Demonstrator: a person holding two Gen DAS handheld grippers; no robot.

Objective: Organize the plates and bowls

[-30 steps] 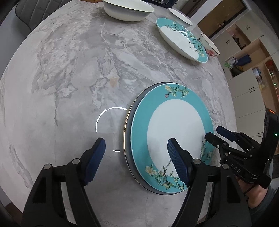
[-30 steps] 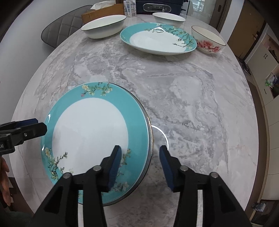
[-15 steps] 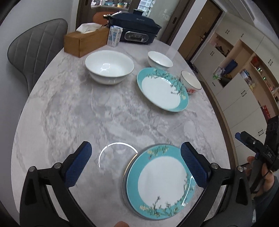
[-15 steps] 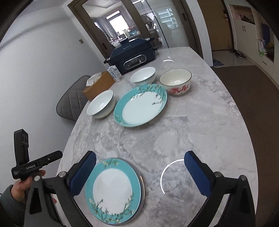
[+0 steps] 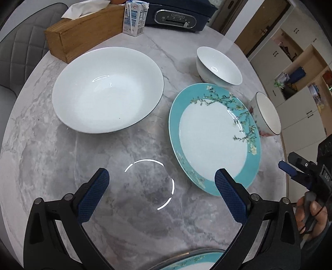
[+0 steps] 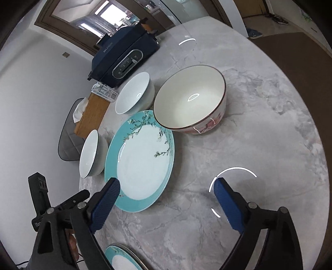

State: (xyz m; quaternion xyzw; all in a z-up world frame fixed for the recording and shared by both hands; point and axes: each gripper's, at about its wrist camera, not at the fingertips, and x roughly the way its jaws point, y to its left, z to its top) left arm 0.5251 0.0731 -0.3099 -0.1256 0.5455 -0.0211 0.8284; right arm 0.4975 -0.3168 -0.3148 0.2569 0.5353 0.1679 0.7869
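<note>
A teal floral plate (image 5: 213, 137) lies on the marble table (image 5: 51, 166), just ahead and to the right of my left gripper (image 5: 161, 178), which is open and empty above bare marble. A large white bowl (image 5: 108, 89), a small white bowl (image 5: 220, 66) and a pink-flowered bowl (image 5: 267, 114) stand around it. My right gripper (image 6: 166, 187) hovers at the near rim of that plate (image 6: 143, 162). Its jaws are closing with nothing pressed between them. The flowered bowl (image 6: 191, 99) is beyond it. Another teal plate (image 6: 122, 259) on a stack peeks in at the bottom edge.
A wooden tissue box (image 5: 83, 35), a milk carton (image 5: 133, 17) and a dark blue appliance (image 5: 176, 14) line the far end. A grey chair (image 5: 12, 52) stands at the left and cabinets (image 5: 300, 72) at the right. A hand (image 5: 311, 216) holds the right gripper.
Both grippers opened wide off the near teal plate's rim and moved forward across the table. That plate now shows only at the bottom edge, and the far dishes are close.
</note>
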